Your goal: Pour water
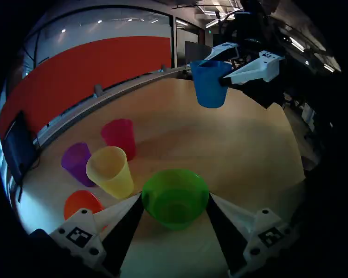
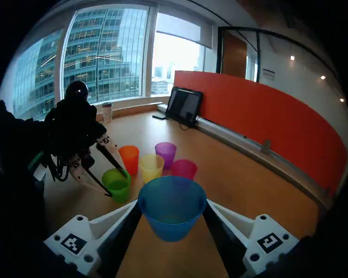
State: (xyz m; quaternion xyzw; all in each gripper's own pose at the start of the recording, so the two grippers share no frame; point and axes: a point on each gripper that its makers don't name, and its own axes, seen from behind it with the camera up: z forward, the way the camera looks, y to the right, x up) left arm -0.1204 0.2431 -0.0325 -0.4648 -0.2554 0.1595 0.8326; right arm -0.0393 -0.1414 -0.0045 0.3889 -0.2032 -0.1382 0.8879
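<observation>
Two cups in grasp, one per gripper.

Left gripper view first. Left gripper (image 1: 174, 197) clenched on green cup (image 1: 175, 211), a finger pressing each side, mouth up, dead centre between the fingers. Resting on the worktop (image 1: 239, 148) or held just off it: cannot tell. Just ahead and left of the fingers, yellow cup (image 1: 110, 171), near the green one. Past it, purple cup (image 1: 76, 162) and pink cup (image 1: 119, 136). Beside the left finger, orange cup (image 1: 81, 202). Far ahead and up to the right, right gripper (image 1: 219, 68) gripping blue cup (image 1: 210, 88), raised clear of the worktop, roughly upright, well apart from the green cup.

Right gripper view next. Right gripper (image 2: 171, 206) closed on blue cup (image 2: 171, 222), fingers pressing both flanks, mouth up and open toward the camera. Any water inside: too faint to tell. Ahead and left, lower down, green cup (image 2: 117, 184) in the left gripper (image 2: 110, 178), a dark-gloved hand (image 2: 72, 127) behind it. Straight ahead beyond the blue rim, the four loose cups in a tight cluster, just right of the green one.

Likely step, judging by the layout: bringing blue over green, pouring not yet begun.

Risks from here:
- Tipping with the cups this far apart: water onto the worktop or into the yellow cup instead.
- Pouring from too high: splashing out of the green cup.
- Sideways swing of either gripper near the cluster: loose cups knocked over.
- Smooth tapered plastic turning or sliding in the fingers once tilted: a sudden dump or a dropped cup.
</observation>
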